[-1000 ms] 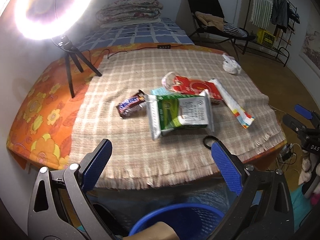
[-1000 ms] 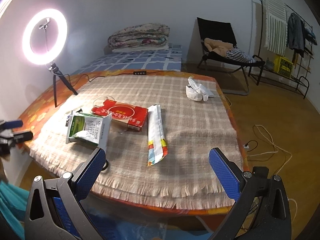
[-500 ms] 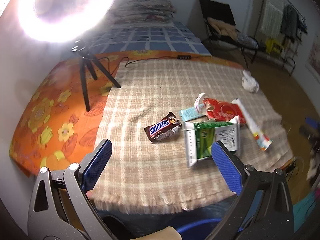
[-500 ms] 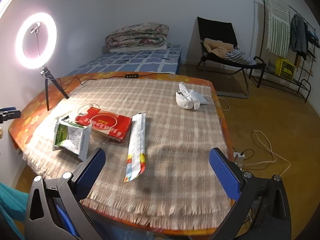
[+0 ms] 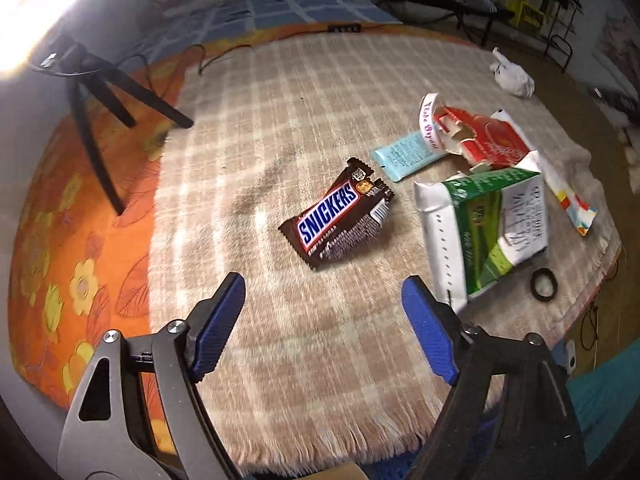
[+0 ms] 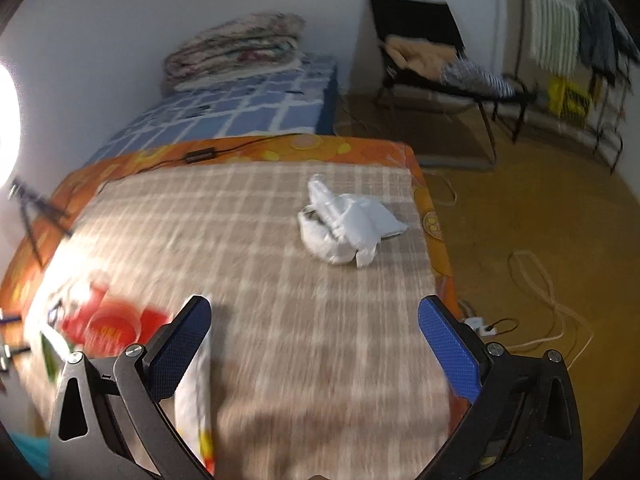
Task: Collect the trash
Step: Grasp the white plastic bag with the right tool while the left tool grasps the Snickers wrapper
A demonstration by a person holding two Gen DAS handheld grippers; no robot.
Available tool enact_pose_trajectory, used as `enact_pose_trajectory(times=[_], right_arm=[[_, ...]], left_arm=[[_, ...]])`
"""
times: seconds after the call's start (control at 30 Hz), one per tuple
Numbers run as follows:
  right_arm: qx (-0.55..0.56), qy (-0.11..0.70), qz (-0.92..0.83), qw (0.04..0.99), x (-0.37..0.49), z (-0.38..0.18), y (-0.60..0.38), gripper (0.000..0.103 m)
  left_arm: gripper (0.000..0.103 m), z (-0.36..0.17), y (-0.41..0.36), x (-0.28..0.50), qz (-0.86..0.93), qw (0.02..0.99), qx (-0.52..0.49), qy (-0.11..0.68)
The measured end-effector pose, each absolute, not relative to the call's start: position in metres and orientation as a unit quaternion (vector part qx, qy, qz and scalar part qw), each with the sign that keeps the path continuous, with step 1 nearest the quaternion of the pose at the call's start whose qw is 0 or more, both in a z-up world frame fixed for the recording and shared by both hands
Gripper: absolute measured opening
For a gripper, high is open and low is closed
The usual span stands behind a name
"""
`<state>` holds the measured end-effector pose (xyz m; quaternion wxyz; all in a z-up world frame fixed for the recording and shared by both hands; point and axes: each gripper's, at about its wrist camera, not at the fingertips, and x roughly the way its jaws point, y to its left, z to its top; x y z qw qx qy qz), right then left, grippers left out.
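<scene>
The left gripper [image 5: 324, 320] is wide open and holds nothing. Just past it lies the Snickers wrapper [image 5: 338, 218] on the checked blanket [image 5: 280, 360]. The right gripper [image 6: 314, 342] is wide open and empty too. Farther across the blanket sits a crumpled white bag [image 6: 348, 226].

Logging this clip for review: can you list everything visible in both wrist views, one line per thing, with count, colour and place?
Snickers wrapper: 1, brown, blanket centre, ahead of the left gripper.
Green carton: 1, green and white, right of the wrapper.
Red box: 1, red, torn, behind the carton.
Blue sachet: 1, light blue, beside the red box.
Long packet: 1, white with coloured end, right edge.
White bag: 1, white, crumpled, far right corner.
Black ring: 1, near edge.
Checked blanket: 1, beige.
Tripod: 1, black, left.
Left gripper: open, empty.
Right gripper: open, empty.
</scene>
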<state>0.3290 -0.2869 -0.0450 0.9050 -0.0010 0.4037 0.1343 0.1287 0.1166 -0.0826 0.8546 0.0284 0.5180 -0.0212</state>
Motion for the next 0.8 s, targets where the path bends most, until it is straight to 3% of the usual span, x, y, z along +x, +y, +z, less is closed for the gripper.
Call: enact_pose_trajectory(times=[0.57, 0.77, 0.8], right_arm=[[0.006, 0.431, 0.082, 0.899, 0.431, -0.077, -0.271, 0.102], [0.012, 0.448, 0.071, 0.891, 0.448, -0.088, -0.270, 0.102], [0.008, 0.453, 0.067, 0.889, 0.451, -0.091, -0.268, 0.102]], left_arm=[[0.075, -0.124, 0.104, 0.182, -0.069, 0.844, 0.095, 0.523], [0.051, -0.123, 0.110, 0.194, -0.080, 0.845, 0.052, 0.526], [0.043, -0.123, 0.110, 0.196, -0.080, 0.846, 0.051, 0.525]])
